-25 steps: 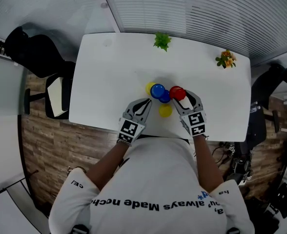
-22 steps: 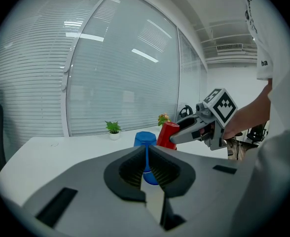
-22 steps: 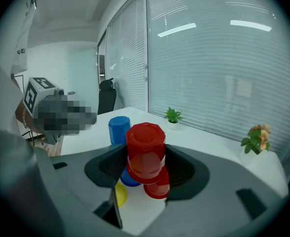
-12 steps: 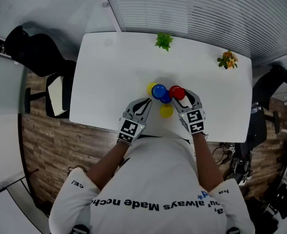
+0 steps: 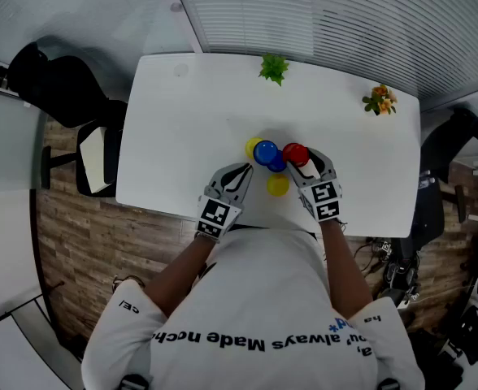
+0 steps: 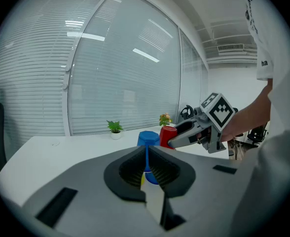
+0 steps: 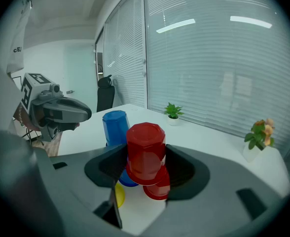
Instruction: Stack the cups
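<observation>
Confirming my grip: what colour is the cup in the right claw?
The cup in the right claw is red; right gripper view shows it best.

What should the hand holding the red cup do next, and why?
Probably ease the right gripper slightly to its right and down, so the held red cup slips squarely over the lower red cup. The held cup is upside down between the jaws, over that cup but off to its left.

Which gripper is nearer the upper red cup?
Right. The right gripper grips the upper red cup between its jaws. The left gripper, shut and empty, sits apart from it, on the other side of the blue cups.
</observation>
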`<state>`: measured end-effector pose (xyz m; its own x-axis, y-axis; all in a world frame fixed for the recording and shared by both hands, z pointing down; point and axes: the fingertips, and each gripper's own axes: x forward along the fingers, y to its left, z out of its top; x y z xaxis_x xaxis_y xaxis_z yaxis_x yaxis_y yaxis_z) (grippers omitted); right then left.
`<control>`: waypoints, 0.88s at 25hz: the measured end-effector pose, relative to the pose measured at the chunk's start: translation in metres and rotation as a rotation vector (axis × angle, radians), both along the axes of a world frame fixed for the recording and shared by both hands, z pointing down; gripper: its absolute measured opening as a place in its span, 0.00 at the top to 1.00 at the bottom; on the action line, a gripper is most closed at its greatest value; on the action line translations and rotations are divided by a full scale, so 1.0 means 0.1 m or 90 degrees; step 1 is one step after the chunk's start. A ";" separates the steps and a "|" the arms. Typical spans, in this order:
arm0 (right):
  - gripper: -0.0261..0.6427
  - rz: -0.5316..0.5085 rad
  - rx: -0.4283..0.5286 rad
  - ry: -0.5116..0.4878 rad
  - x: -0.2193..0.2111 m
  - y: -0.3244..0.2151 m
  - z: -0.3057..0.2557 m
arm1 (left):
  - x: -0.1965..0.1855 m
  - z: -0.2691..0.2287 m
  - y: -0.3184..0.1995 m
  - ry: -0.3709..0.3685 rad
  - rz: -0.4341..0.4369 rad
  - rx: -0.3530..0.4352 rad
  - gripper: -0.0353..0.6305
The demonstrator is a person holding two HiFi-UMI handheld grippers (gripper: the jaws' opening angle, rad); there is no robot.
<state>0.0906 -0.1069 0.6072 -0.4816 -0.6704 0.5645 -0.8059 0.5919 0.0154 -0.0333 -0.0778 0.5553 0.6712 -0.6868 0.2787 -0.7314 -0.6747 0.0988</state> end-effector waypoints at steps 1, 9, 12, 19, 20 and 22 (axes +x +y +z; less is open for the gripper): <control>0.58 0.000 0.000 0.000 0.00 0.00 0.00 | 0.00 0.00 0.00 0.000 0.001 0.001 0.90; 0.48 0.002 -0.006 0.000 -0.01 0.03 0.03 | -0.02 -0.01 0.01 0.002 -0.001 0.000 0.90; 0.47 0.006 -0.005 -0.002 0.00 0.06 0.02 | -0.02 -0.01 0.01 0.003 0.000 0.000 0.90; 0.47 0.015 0.005 -0.009 0.06 0.21 -0.03 | -0.01 0.01 0.04 0.004 0.004 0.001 0.90; 0.47 0.019 0.008 -0.013 0.07 0.24 -0.06 | -0.01 0.01 0.05 0.004 0.005 0.001 0.90; 0.47 0.026 0.010 -0.021 0.10 0.30 -0.08 | -0.01 0.01 0.06 0.004 0.005 0.001 0.90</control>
